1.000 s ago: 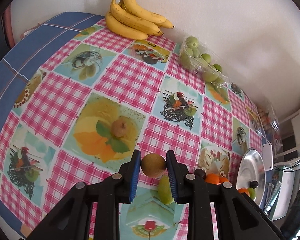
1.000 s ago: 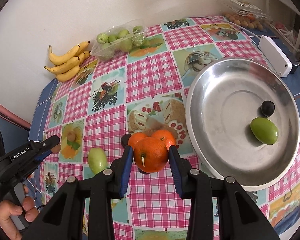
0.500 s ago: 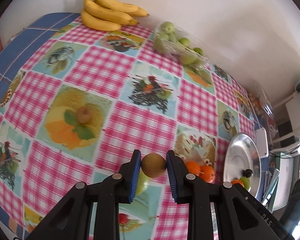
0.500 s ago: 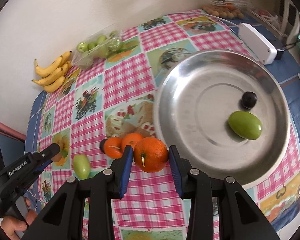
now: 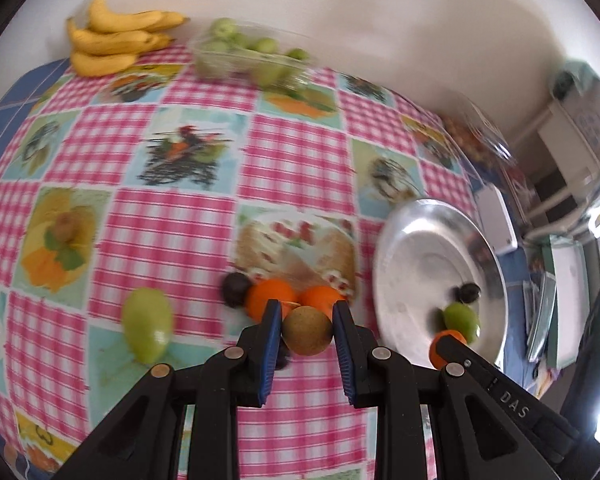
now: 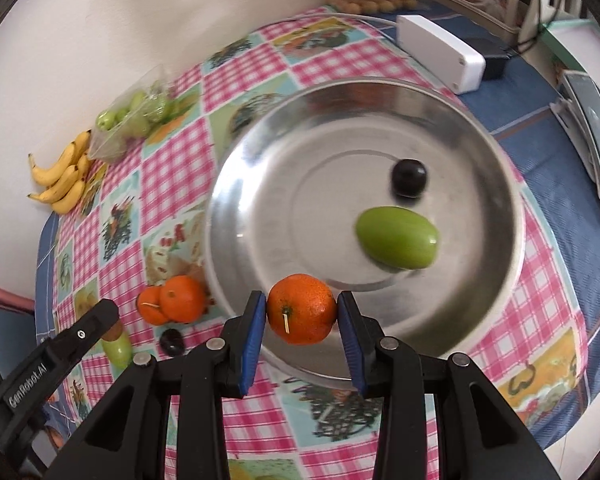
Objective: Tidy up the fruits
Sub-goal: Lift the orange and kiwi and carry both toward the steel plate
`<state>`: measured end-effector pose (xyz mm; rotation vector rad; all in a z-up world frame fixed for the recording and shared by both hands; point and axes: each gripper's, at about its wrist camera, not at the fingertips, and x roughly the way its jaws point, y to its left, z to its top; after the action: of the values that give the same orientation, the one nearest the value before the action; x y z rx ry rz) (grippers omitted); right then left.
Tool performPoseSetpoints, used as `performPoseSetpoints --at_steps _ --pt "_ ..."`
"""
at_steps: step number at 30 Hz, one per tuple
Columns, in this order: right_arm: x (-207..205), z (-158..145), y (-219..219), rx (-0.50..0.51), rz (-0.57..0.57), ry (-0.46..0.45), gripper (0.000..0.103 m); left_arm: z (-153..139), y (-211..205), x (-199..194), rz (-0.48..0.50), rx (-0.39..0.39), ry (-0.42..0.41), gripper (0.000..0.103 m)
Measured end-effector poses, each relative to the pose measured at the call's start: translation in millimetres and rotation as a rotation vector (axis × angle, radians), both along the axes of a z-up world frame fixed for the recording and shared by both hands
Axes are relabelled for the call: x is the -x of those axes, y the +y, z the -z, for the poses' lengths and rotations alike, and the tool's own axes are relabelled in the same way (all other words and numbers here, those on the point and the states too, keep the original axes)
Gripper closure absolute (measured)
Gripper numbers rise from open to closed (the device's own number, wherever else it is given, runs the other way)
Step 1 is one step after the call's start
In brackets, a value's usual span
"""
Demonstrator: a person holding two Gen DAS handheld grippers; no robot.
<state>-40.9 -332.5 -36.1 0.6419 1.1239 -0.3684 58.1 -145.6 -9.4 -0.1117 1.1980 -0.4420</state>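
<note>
Carry step: right tool (image 6: 302, 316) clamped on an orange (image 6: 301, 308) over the steel plate's (image 6: 496, 184) near rim. Left tool (image 5: 307, 330) clamped on a brown fruit (image 5: 307, 331) above the worktop (image 5: 172, 224). Next, probably: lower the orange, part the tool.

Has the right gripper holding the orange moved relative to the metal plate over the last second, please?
Yes. The right gripper carried the orange from beside the metal plate to over its near rim.
</note>
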Motion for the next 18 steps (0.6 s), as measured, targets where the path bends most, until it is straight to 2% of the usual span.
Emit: performPoseSetpoints --at_steps 12,18 --pt "19.9 4.6 -30.3 -0.027 0.061 0.016 0.065 7.5 -62.6 22.7 0.146 -0.034 -0.032 0.075" --pt "21.4 4.9 -32.7 -0.039 0.069 0.020 0.065 13.5 -78.6 30.9 0.190 -0.056 -0.046 0.075"
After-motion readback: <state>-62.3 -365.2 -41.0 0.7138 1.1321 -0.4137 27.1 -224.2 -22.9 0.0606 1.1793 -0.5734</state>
